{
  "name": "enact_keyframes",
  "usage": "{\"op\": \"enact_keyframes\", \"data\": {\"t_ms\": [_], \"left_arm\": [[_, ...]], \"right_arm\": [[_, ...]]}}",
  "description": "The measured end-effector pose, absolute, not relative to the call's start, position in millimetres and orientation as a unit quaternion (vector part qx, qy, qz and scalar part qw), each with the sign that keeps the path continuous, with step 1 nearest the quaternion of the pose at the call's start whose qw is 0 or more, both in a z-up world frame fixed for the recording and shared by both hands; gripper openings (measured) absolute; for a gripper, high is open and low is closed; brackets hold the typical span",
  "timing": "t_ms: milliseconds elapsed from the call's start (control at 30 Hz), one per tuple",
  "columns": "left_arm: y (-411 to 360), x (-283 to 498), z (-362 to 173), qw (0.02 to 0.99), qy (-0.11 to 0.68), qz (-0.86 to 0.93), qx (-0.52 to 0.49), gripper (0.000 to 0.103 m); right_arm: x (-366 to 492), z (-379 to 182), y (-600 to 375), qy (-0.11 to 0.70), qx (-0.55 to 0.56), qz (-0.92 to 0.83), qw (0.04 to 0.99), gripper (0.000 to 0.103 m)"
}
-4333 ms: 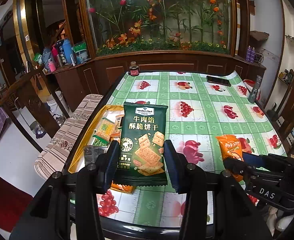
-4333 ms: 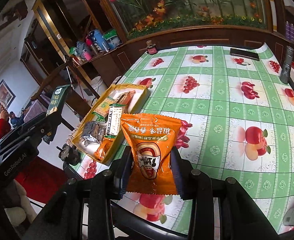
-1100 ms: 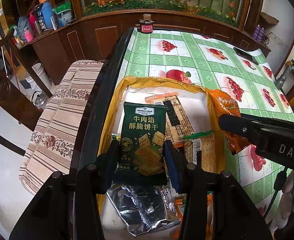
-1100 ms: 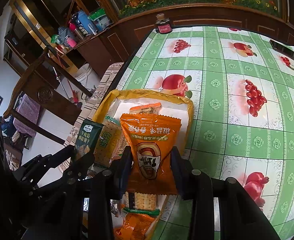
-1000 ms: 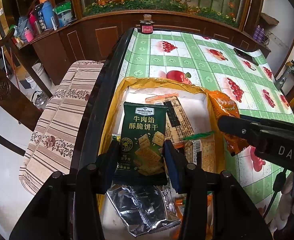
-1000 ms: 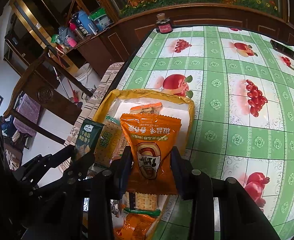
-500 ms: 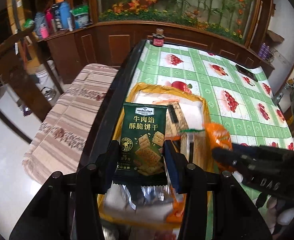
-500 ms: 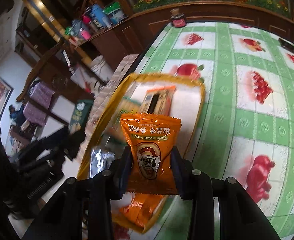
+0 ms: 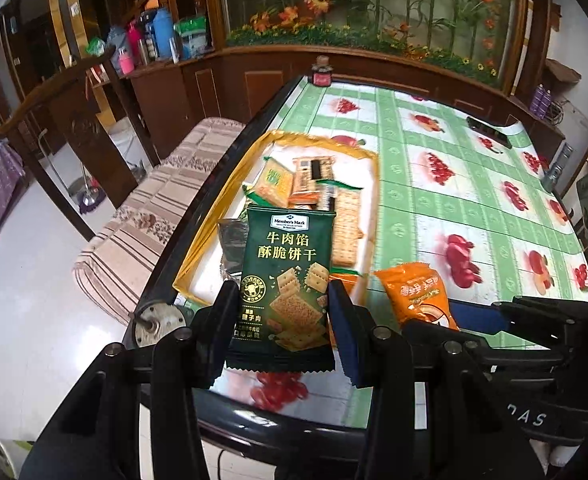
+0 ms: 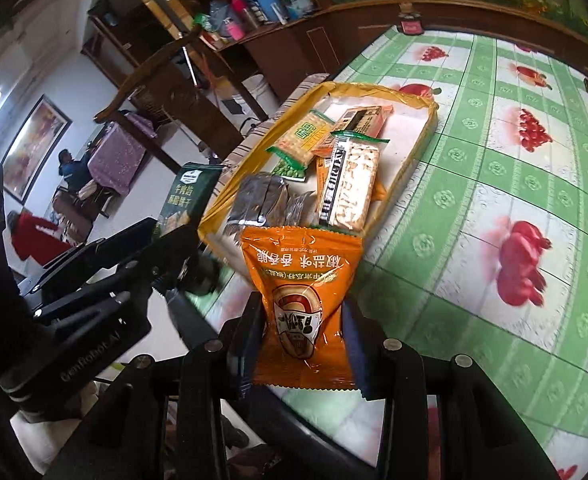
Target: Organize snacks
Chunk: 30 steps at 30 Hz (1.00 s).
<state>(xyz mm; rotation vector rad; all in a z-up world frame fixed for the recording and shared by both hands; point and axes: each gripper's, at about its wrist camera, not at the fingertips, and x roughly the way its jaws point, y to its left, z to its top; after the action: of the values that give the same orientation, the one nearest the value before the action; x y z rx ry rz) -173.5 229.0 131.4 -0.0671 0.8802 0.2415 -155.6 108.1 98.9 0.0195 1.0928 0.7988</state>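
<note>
Both packets had drawn back from over the yellow tray (image 9: 210, 236) (snacks inside): left hand-held gripper (image 9: 280, 322) clamped the green cracker packet (image 9: 284, 280), right hand-held gripper (image 10: 304, 338) clamped the orange packet (image 10: 302, 280), above the desk (image 10: 494, 208) edge.

One yellow tray (image 9: 210, 236), two hand-held packets (image 9: 284, 288)

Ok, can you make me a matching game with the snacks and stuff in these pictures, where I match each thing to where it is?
Things:
1. dark green cracker packet
2. orange snack bag
3. long clear-wrapped cracker pack
4. small dark jar with a red label

Places:
A. lying in the yellow tray
B. at the table's far edge
C. between the right gripper fingers
D. between the left gripper fingers

Pairs: 1-D, 2-C, 3-A, 4-B
</note>
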Motion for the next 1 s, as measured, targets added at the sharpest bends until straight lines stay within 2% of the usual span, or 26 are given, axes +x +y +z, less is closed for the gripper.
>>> {"op": "enact_keyframes", "data": {"t_ms": [367, 1000], "left_arm": [[185.3, -201.5, 162.9, 0.918, 0.374, 0.133, 0.013, 0.044], [173.2, -209.3, 172.9, 0.921, 0.365, 0.137, 0.027, 0.044]], "right_arm": [[-187.6, 127.5, 61.7, 0.467, 0.007, 0.37, 0.803, 0.039], [-197.4, 141.4, 48.4, 0.447, 0.014, 0.373, 0.813, 0.039]]}}
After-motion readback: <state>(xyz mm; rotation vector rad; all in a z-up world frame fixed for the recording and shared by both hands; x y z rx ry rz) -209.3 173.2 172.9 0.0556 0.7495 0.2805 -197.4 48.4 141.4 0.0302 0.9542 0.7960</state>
